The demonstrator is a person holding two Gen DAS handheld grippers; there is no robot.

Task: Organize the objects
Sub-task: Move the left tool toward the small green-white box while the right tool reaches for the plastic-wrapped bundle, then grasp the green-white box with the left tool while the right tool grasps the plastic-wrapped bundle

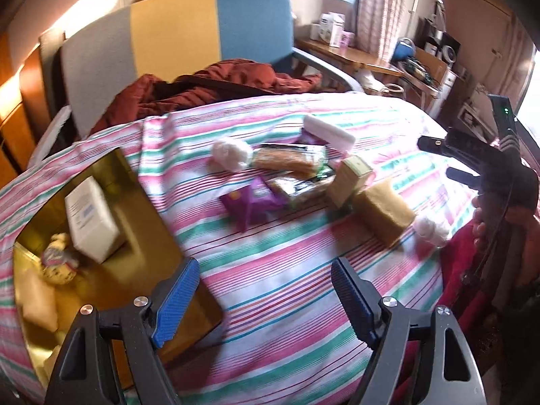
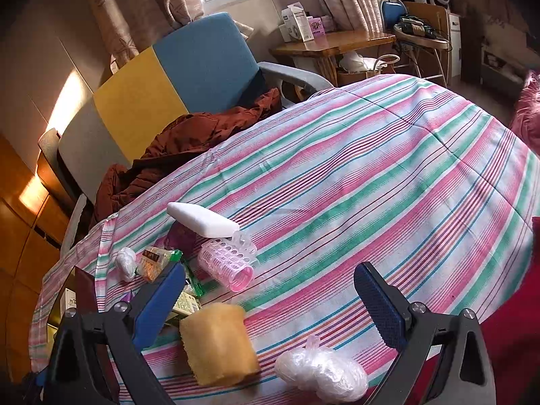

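Near edge of the striped bed: yellow sponge (image 2: 219,344) lies just ahead-left of right gripper (image 2: 280,303), jaws wide, empty. Left gripper (image 1: 266,298) also wide, empty, farther off, beside gold tin (image 1: 141,182).

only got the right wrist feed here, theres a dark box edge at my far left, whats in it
Observer: The left wrist view shows a gold tray holding a white box, a small patterned pouch and a tan pad.
Operator: is the left gripper holding anything
Observer: No. The left gripper is open and empty, hanging over the tray's near corner and the striped cloth.
Operator: anything in the pile i cant see well
Observer: A purple packet lies at the pile's left end; your left finger mostly covers it.
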